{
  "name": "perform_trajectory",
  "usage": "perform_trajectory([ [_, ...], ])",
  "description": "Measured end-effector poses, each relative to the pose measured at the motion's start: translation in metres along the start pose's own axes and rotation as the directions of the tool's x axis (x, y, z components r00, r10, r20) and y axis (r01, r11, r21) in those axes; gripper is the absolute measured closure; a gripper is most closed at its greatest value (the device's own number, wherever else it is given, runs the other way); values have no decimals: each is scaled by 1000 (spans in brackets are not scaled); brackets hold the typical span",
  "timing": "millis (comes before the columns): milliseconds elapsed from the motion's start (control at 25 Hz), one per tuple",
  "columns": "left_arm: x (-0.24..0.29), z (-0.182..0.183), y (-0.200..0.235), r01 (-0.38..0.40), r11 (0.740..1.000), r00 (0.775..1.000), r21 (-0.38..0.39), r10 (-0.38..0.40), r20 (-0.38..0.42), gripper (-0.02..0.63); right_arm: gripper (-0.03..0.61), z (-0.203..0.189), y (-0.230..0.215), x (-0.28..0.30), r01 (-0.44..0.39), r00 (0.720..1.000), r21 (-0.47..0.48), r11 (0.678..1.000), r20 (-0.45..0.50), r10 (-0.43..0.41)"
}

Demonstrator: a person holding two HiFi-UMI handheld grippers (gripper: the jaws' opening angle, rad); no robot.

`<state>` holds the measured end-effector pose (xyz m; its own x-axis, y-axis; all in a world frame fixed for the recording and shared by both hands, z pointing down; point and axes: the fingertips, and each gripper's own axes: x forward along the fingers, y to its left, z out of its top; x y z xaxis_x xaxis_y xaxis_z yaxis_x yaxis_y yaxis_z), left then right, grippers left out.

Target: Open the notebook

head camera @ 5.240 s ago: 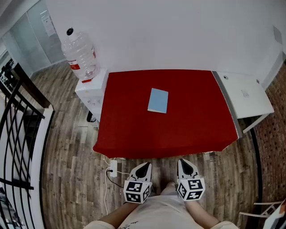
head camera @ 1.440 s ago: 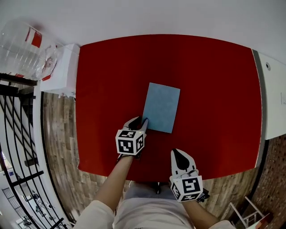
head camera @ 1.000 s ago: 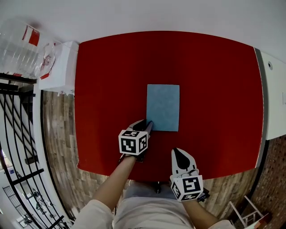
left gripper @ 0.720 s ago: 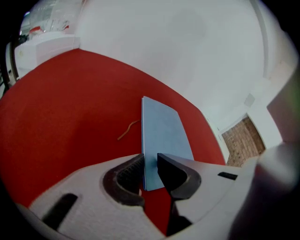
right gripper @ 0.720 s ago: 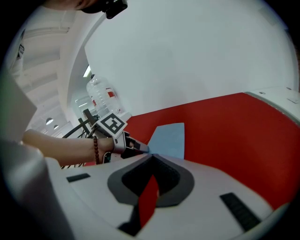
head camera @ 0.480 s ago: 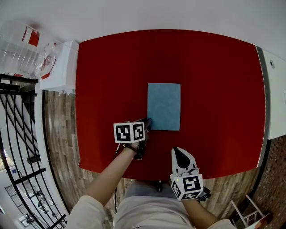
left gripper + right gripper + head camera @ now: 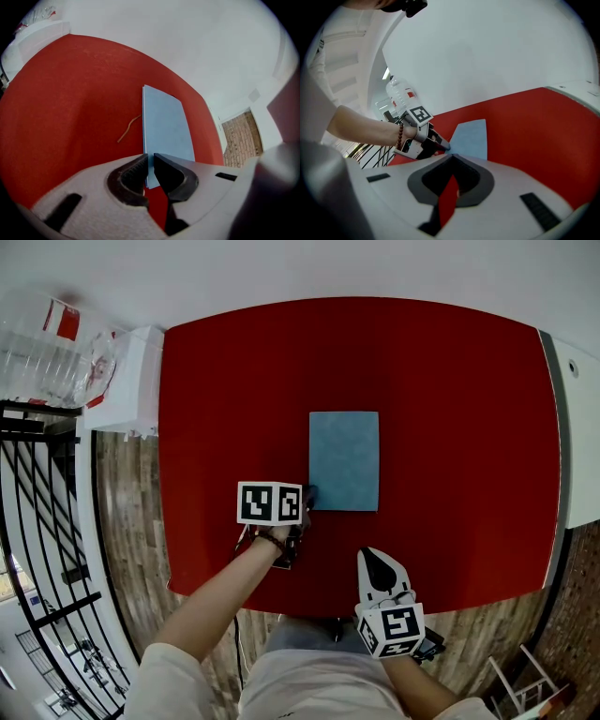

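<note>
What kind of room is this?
Likely an office or workroom: a red table holding a blue notebook, a big water-cooler bottle beside it, wooden floor and a black railing.

The notebook [image 7: 344, 460] is light blue, rectangular and closed. It is laid flat near the middle of the red table [image 7: 225, 381]. Its near left corner is clamped by the left gripper [image 7: 307, 495].

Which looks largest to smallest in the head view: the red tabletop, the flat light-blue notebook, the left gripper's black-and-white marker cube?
1. red tabletop
2. light-blue notebook
3. marker cube on the left gripper; it is raised nearer the camera, yet clearly looks smaller than the notebook.
</note>
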<state>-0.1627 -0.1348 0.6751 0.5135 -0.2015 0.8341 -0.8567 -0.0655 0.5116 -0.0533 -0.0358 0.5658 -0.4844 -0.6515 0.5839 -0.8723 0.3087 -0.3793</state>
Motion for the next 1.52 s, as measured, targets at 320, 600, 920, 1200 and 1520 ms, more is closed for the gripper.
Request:
perform_trajectory([
  [320,-6,2,-3,-5,1000,1000,7,5,8,591,572,-3,-4,-2,6,1000,16,1000,3,-6],
  [600,-23,9,-12,-22,995,1000,100,22,9,594,572,-2,-5,-4,-2,1000,28,1000,19,2],
  [920,-62,19,-75,8,964,1000,265,-12,14,603,572,2,-13,-14,-7,999,59,998,48,4],
  [1200,-62,17,-160,113,939,993,324,-119,-4,604,572,7,-31,-27,0,997,90,996,81,-8],
  [1520,-10,-1,-236,165,910,986,379,-157,-51,604,572,0,-70,-55,52,991,151,987,111,-70],
])
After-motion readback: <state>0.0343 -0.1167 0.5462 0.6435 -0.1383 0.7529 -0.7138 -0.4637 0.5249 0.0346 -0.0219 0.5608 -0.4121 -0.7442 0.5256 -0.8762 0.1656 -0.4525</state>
